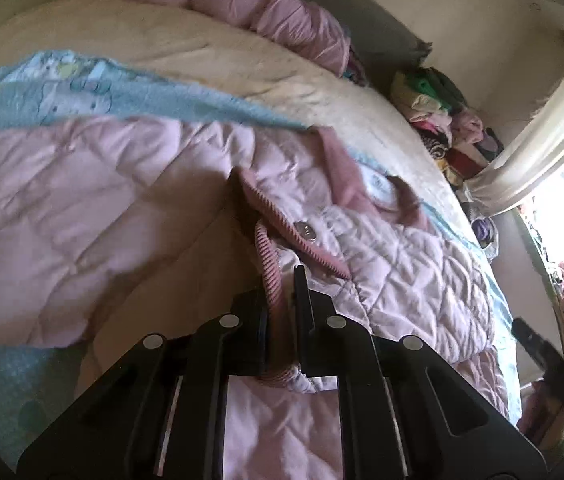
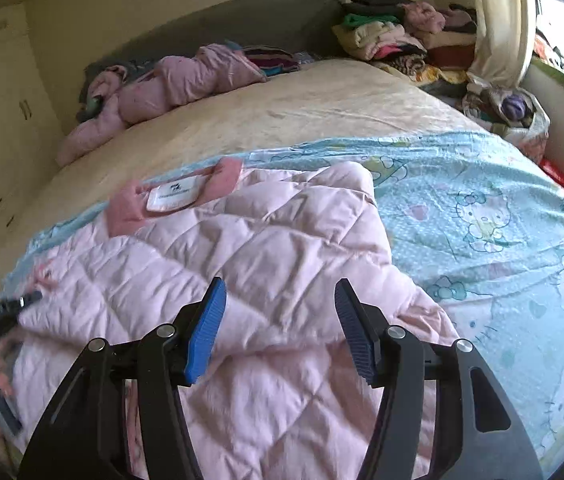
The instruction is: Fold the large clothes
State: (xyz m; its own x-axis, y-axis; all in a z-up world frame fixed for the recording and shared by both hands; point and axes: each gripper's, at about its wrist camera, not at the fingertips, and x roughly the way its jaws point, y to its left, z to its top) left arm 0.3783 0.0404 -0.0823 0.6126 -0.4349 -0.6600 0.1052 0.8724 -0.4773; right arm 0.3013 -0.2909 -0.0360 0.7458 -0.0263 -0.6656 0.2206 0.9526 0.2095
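On the blue cartoon-print sheet [image 2: 482, 208], left gripper [image 1: 282, 300] pinches the pink quilted jacket's [image 2: 241, 248] ribbed cuff [image 1: 267, 264], right gripper [image 2: 279, 320] open above; next, probably fold the sleeve across.

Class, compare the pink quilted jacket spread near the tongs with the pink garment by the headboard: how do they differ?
The quilted jacket is pale pink and spread out; the far garment is a deeper pink and bunched into a roll. The jacket lies on the blue cartoon sheet, the far one on the bare cream mattress. The left tongs pinch the jacket's ribbed edge; nothing grips the other. Both are padded.
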